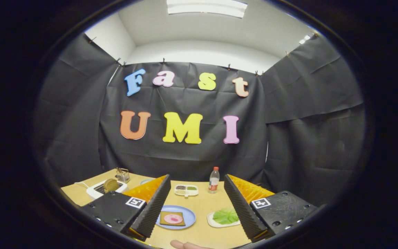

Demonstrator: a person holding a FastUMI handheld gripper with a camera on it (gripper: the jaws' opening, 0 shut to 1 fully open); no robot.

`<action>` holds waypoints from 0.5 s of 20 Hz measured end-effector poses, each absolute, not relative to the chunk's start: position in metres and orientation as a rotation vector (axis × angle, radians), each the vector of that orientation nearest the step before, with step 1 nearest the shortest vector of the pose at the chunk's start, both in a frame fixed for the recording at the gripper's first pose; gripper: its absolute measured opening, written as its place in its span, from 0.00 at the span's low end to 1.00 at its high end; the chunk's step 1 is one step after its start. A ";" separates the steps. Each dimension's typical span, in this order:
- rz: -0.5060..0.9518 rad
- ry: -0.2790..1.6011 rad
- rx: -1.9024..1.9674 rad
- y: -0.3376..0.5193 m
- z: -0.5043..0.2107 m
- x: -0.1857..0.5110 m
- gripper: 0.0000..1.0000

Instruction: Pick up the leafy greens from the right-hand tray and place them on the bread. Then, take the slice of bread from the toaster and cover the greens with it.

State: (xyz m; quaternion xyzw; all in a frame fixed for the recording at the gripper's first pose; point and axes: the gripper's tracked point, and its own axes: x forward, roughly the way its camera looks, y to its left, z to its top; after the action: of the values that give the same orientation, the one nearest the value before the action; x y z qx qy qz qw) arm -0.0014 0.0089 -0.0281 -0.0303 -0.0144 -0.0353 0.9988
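Observation:
My gripper [195, 204] is open, its two fingers spread wide above the wooden table [200, 204] with nothing between them. Between the fingers lies a blue plate [189, 216] carrying a slice of bread [172, 218] topped with a pink round slice. To its right, close to the right finger, a small white tray [212, 222] holds the leafy greens [226, 215]. Beyond the left finger stands the white toaster [97, 190] with a round brown slice of bread [110, 185] sticking up from its slot.
A divided white dish [186, 190] of seasonings and a plastic bottle [214, 180] with a red cap stand at the table's far side. A small wire rack [123, 175] sits behind the toaster. A person's fingers [185, 245] show at the near table edge.

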 end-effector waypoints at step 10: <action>-0.110 0.057 -0.120 -0.075 -0.093 0.083 0.95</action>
State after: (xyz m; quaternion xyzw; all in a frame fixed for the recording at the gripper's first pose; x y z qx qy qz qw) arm 0.0827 -0.0745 -0.0925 -0.0598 0.0282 -0.0550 0.9963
